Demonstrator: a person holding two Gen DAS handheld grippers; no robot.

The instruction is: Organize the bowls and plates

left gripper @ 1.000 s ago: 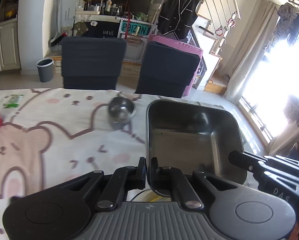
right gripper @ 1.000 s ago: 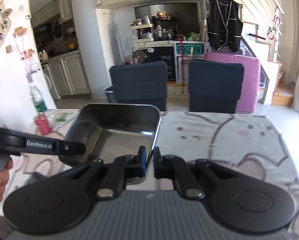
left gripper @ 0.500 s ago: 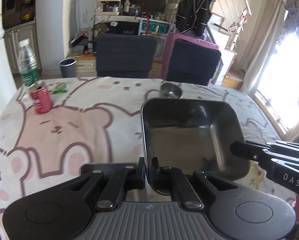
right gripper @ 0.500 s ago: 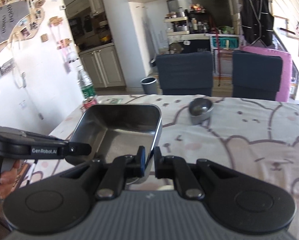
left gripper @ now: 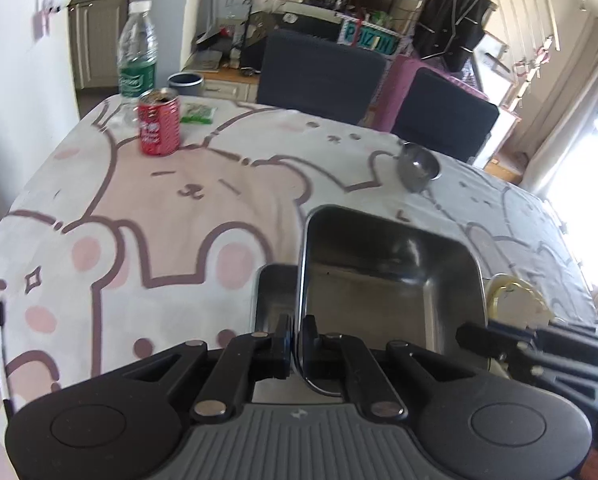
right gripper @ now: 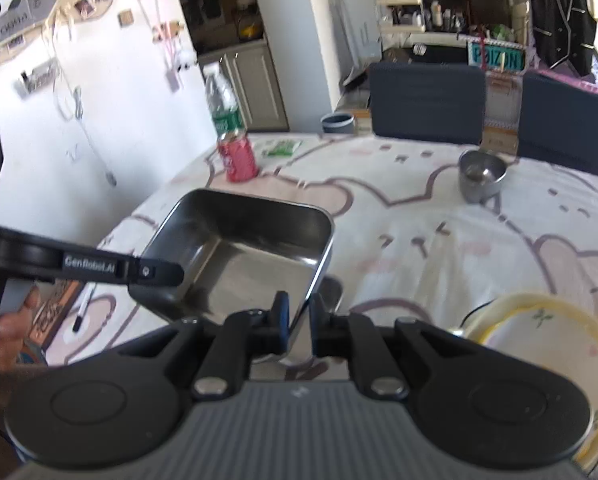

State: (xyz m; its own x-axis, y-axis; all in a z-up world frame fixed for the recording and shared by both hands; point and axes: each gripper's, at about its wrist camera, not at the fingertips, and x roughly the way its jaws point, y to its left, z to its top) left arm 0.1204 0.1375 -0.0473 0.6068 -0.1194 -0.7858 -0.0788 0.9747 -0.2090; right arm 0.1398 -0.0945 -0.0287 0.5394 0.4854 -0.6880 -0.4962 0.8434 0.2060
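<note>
A square steel tray (left gripper: 387, 280) (right gripper: 239, 248) is held above the table by both grippers. My left gripper (left gripper: 295, 336) is shut on its left wall. My right gripper (right gripper: 299, 320) is shut on its right wall. Under the tray sits a second steel tray (left gripper: 273, 296) (right gripper: 331, 286), mostly hidden. A small steel bowl (left gripper: 417, 166) (right gripper: 481, 174) stands at the far side of the table. A yellow-rimmed plate (left gripper: 515, 300) (right gripper: 547, 332) lies to the right of the trays.
A red can (left gripper: 159, 124) (right gripper: 238, 160), a water bottle (left gripper: 137, 56) (right gripper: 221, 100) and a green packet (left gripper: 197, 112) stand at the far left. Two dark chairs (left gripper: 319, 72) are behind the table. A marker pen (left gripper: 1, 352) lies at the left edge.
Both grippers have carried the tray down and toward the near side of the table, tilting to look down. The second tray and the yellow-rimmed plate have come into view.
</note>
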